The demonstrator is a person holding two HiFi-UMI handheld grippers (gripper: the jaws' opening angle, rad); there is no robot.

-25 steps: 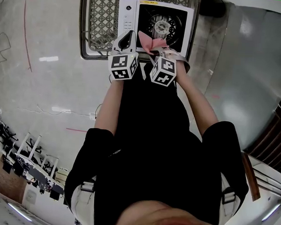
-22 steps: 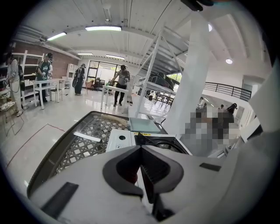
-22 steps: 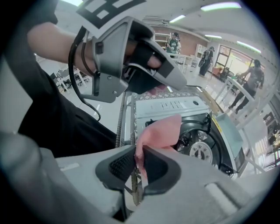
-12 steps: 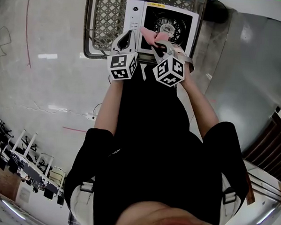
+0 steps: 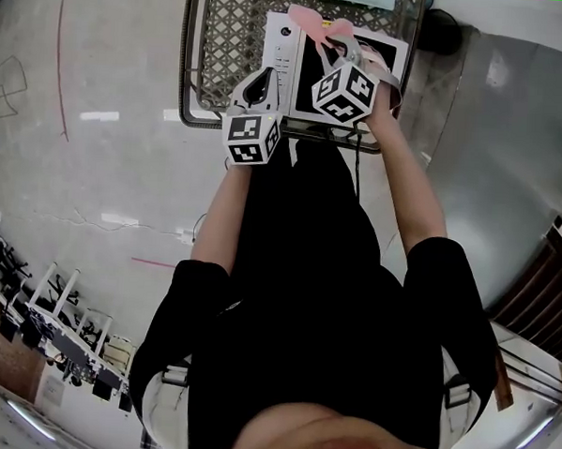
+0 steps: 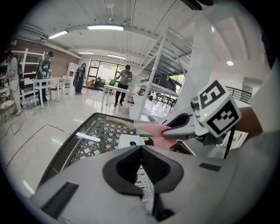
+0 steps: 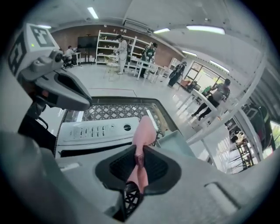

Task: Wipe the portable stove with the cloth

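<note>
The white portable stove point(image 5: 284, 59) stands on a metal lattice table at the top of the head view. My right gripper point(image 5: 330, 39) hangs over the stove's far part, shut on a pink cloth point(image 5: 315, 22) that sticks out past its tips. In the right gripper view the cloth point(image 7: 143, 129) is pinched between the jaws above the stove's control panel point(image 7: 98, 129). My left gripper point(image 5: 261, 77) sits at the stove's near left corner, shut with nothing in it. In the left gripper view the jaws point(image 6: 141, 151) meet over the panel point(image 6: 130, 141).
The lattice table point(image 5: 220, 37) reaches left of the stove. A pale teal tray point(image 7: 175, 142) lies beyond the stove. Several people, tables and shelves point(image 7: 127, 52) stand far off in the hall. Polished floor surrounds the table.
My right gripper has carried the pink cloth from the stove's near edge out across its top, away from me. The left gripper has shifted slightly forward beside the stove.
</note>
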